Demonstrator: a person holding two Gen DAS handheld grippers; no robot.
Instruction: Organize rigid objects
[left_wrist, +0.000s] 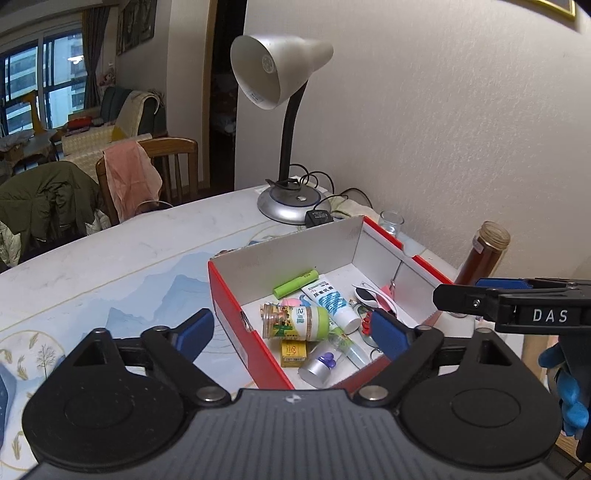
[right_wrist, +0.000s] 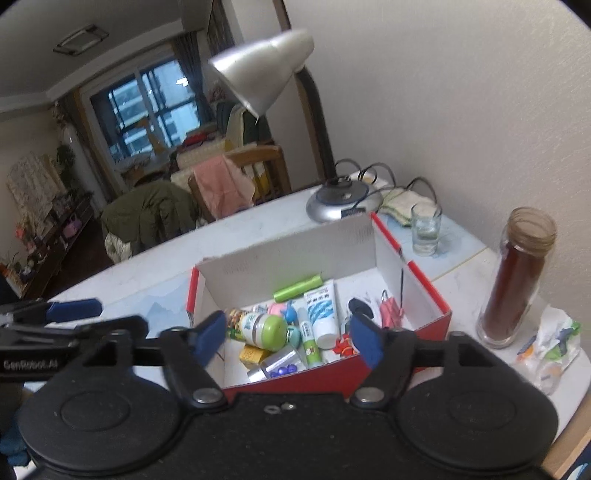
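White-walled room, patterned bench: a red box of small items — green battery, white tube, green-capped bottle — is being overlooked by the left claw and right claw, both being held spread, nothing being gripped.

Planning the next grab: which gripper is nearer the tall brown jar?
Right. The right gripper hovers over the red box beside the brown jar; the left gripper sits farther off, across the box.
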